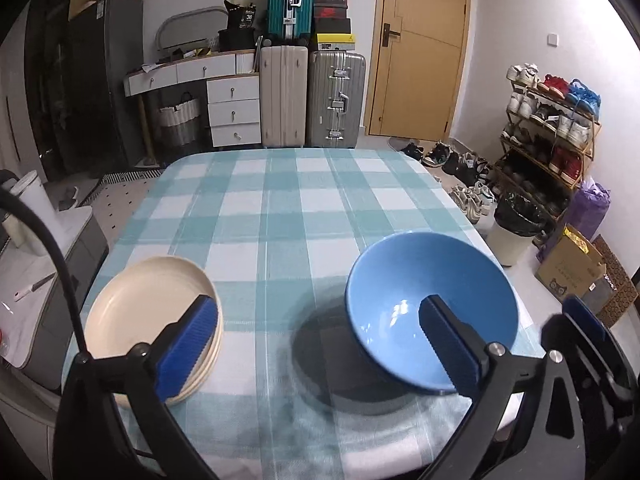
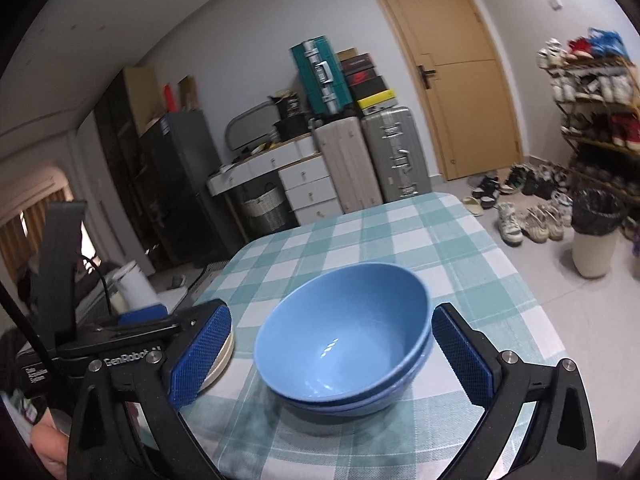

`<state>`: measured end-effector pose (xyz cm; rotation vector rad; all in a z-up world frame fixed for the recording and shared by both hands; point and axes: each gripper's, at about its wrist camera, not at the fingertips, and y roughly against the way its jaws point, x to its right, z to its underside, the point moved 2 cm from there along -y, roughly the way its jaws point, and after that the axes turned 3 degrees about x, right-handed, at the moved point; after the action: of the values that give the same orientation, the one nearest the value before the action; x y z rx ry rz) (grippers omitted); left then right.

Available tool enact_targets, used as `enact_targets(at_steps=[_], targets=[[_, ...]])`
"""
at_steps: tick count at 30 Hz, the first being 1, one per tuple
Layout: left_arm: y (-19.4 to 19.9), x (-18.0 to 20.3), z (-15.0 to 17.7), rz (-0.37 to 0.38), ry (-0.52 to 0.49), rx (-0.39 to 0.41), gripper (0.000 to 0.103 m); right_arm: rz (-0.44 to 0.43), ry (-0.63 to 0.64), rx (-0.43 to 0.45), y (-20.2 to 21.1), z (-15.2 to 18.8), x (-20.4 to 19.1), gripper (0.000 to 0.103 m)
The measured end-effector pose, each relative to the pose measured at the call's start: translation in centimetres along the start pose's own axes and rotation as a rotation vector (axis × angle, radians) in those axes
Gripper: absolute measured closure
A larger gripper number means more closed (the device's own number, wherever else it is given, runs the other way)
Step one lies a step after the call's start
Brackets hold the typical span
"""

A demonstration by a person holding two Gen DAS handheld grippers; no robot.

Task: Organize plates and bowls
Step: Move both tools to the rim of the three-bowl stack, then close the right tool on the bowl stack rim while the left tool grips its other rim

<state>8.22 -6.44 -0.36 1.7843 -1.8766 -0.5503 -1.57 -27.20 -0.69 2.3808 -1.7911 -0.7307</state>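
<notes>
Two blue bowls (image 2: 344,340) sit nested on the checked tablecloth (image 2: 400,240); from the left wrist view they look like a single bowl (image 1: 400,280). My right gripper (image 2: 331,310) stands open around them, with neither pad pressing on them. A stack of cream plates (image 1: 148,304) lies to the left of the bowls. Over the cloth between plates and bowls, my left gripper (image 1: 319,302) is open with nothing between its fingers. One finger (image 1: 584,320) of the right gripper shows at the right edge of the left wrist view.
The table's far half (image 1: 280,184) carries only the cloth. Beyond it stand suitcases (image 1: 312,96), white drawers (image 1: 234,112) and a door (image 1: 420,48). A shoe rack (image 1: 548,128) and a lined bin (image 1: 516,228) are on the floor to the right. A side cabinet (image 1: 36,292) stands left.
</notes>
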Motion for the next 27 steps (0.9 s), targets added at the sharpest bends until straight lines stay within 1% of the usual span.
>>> enact_targets(at_steps=[3, 5, 7, 9, 10, 13, 15, 16, 18, 21, 25, 27], targets=[[-0.8, 0.5, -0.7, -0.015, -0.004, 0.01, 0.0, 0.022, -0.052, -0.018, -0.3, -0.1, 1.3, 0.001], [-1.6, 0.9, -1.1, -0.025, -0.02, -0.011, 0.0, 0.056, -0.088, -0.031, -0.6, -0.2, 2.4, 0.001], [-2.5, 1.3, -1.5, -0.018, -0.028, -0.032, 0.0, 0.087, -0.117, -0.041, -0.8, -0.3, 3.2, 0.001], [-3.2, 1.3, -1.9, -0.015, -0.016, -0.036, 0.0, 0.107, -0.148, -0.077, -1.6, -0.3, 4.0, 0.001], [-3.5, 1.3, -2.0, -0.011, -0.013, -0.041, 0.0, 0.116, -0.174, -0.108, -2.3, -0.2, 4.6, 0.001], [-4.8, 1.5, -2.1, -0.012, -0.008, -0.068, 0.0, 0.106, -0.231, -0.165, -3.9, -0.2, 5.8, 0.001], [-5.9, 1.5, -1.8, -0.037, -0.017, -0.106, 0.001, 0.124, -0.261, -0.198, -5.2, -0.2, 6.9, 0.001], [-6.6, 1.4, -1.6, -0.033, -0.012, -0.129, 0.001, 0.132, -0.279, -0.218, -6.0, -0.1, 7.5, 0.001], [-7.3, 1.2, -1.5, -0.003, 0.013, -0.164, 0.001, 0.138, -0.312, -0.251, -7.3, 0.1, 8.2, 0.001], [-8.2, 1.0, -1.6, 0.001, 0.043, -0.197, 0.001, 0.128, -0.346, -0.322, -9.3, 0.7, 9.0, 0.001], [-9.2, 1.0, -1.6, 0.029, 0.065, -0.238, 0.001, 0.123, -0.348, -0.368, -10.9, 1.2, 9.0, 0.001], [-10.0, 1.0, -1.7, 0.051, 0.076, -0.275, 0.001, 0.132, -0.336, -0.378, -11.3, 1.3, 8.8, 0.001]])
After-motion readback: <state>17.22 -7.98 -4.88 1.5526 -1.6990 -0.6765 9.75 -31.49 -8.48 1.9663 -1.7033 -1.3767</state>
